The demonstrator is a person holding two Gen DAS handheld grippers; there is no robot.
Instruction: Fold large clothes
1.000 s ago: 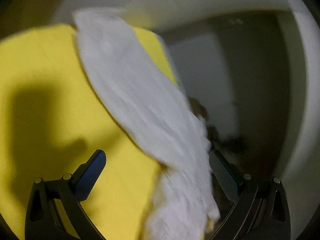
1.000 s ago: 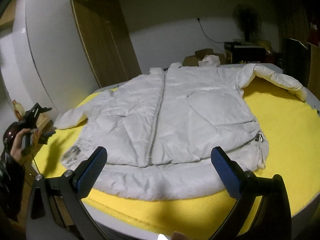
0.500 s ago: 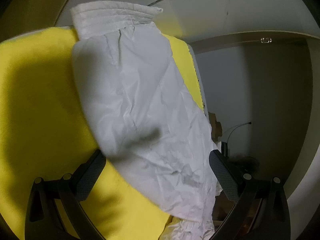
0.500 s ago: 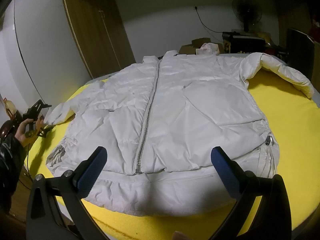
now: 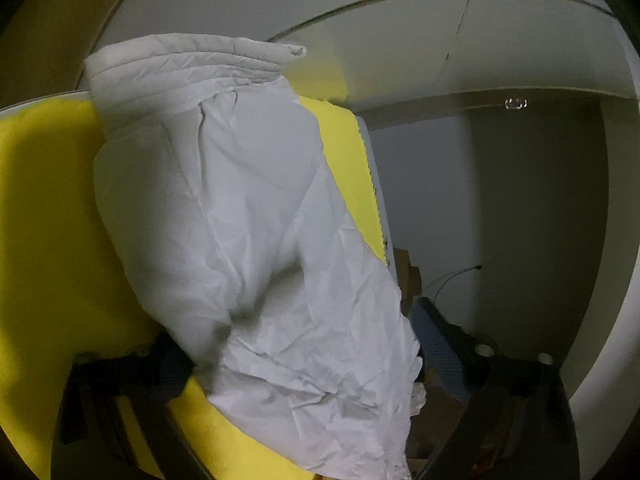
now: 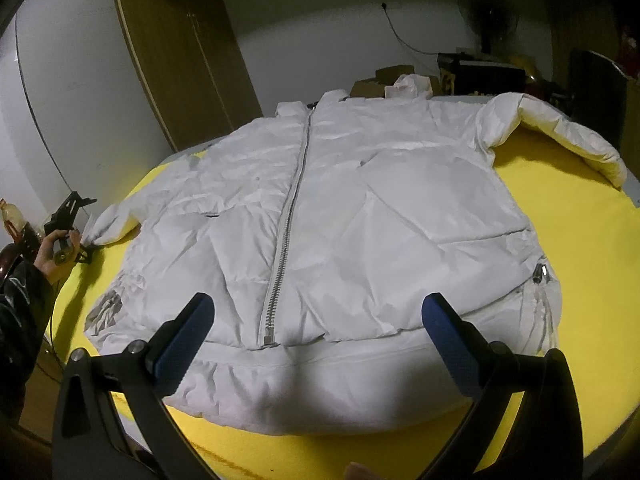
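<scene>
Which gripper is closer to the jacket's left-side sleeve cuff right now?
Left. The left gripper straddles the sleeve, fingers either side. The right gripper hovers open over the hem, well away from it.

Readable text: none could be read in either view.
Jacket (image 6: 360,208): its white shell showed no legible label or brand; a grey patch near the hem on the left was too blurred to make out.
Sleeve (image 5: 240,240): plain white fabric in the left wrist view, no print seen.
Bottle (image 6: 12,220): it stood at the far left edge, and any label on it was too small and dim to read.
Boxes (image 6: 384,78): cardboard behind the collar, no marking was legible.
</scene>
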